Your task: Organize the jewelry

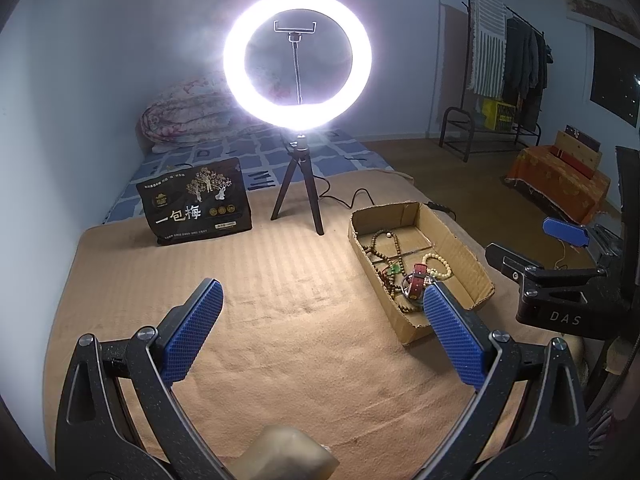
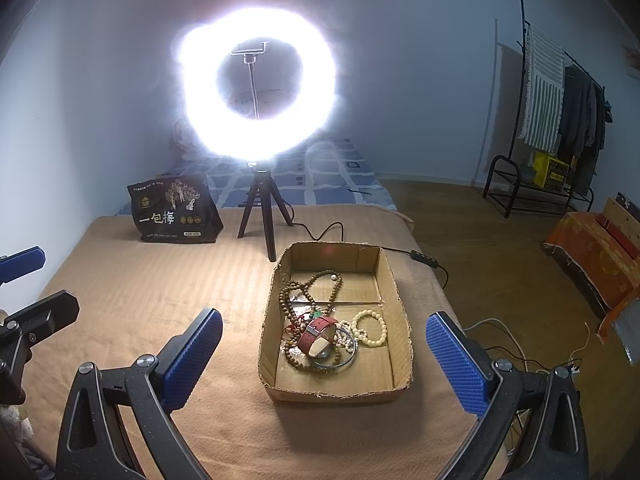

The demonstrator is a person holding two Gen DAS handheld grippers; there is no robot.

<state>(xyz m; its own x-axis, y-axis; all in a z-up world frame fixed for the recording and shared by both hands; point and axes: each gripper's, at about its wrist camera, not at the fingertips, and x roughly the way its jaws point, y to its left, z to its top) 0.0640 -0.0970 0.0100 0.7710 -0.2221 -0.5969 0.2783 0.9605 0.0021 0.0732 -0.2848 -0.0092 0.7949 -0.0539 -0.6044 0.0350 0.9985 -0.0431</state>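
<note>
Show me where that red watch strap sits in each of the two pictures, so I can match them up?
Left wrist view: the red watch strap lies right of centre, at the near end of the cardboard box, just above the blue pad.
Right wrist view: the strap lies at centre, in the box's near half, atop the beads.
Shared landmark: the ring light on its tripod, behind the box.

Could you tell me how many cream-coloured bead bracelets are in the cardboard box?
1: the cream bead bracelet lies at the right side of the cardboard box, beside the red watch. Others could be hidden under the tangled pile.
</note>
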